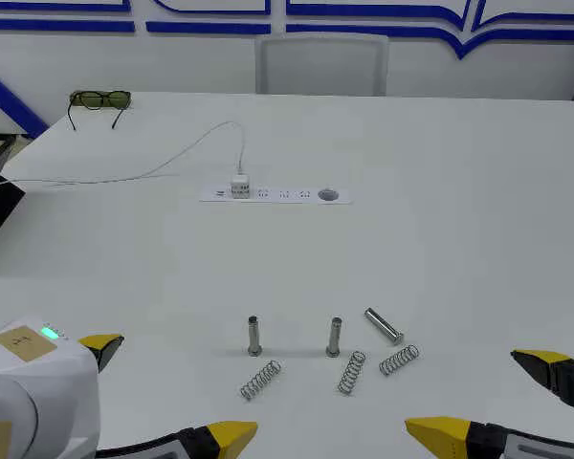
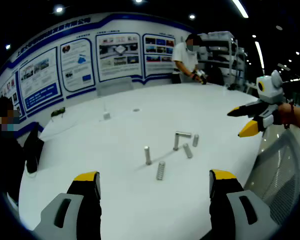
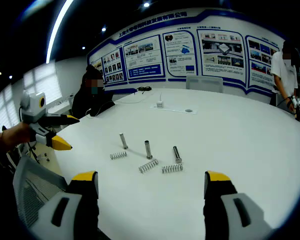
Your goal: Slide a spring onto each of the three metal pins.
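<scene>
Left gripper [image 1: 177, 385], right gripper [image 1: 467, 390]: jaws spread, empty, either side of the middle pin [image 1: 335, 337] | left pin [image 1: 254, 336] upright beside it, right pin [image 1: 384, 325] seemingly lying flat | middle spring [image 1: 352, 371] just nearer you than it, two more flanking | pinch one spring lightly by its side, keeping your bore square to an upright pin.

A grey chair [image 1: 320, 62] is standing behind the wide white table [image 1: 478, 249]. Blue-and-white posters [image 3: 190, 47] are hanging on the wall [image 1: 459, 67], and a long ceiling light [image 3: 60, 25] is shining.
</scene>
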`<state>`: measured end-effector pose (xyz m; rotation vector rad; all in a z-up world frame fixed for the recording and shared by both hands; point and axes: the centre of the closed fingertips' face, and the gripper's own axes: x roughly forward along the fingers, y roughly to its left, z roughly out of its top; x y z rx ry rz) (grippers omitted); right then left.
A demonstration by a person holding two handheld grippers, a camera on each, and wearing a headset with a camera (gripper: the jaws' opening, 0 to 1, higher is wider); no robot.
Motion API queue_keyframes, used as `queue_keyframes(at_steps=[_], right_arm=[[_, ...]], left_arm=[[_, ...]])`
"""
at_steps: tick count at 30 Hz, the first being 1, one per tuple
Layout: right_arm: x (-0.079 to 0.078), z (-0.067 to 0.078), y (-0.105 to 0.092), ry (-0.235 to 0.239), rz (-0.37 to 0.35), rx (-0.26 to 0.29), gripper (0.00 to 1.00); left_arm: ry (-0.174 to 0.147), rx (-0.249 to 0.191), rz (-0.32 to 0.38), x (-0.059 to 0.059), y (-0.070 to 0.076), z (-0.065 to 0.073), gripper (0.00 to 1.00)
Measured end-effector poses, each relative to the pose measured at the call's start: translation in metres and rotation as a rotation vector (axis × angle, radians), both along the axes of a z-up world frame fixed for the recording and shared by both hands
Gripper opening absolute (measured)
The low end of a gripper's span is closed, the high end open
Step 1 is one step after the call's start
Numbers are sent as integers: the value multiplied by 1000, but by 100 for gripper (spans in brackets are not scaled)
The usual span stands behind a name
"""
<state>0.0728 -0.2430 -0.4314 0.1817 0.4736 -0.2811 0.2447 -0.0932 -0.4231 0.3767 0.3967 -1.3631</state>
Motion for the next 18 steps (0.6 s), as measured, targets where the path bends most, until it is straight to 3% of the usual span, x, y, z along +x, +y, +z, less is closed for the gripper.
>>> queue_keyframes(at_steps=[18], right_arm=[[-1, 2, 1, -11, -4, 5, 86]], left_arm=[[-9, 8, -7, -2, 0, 2, 91]])
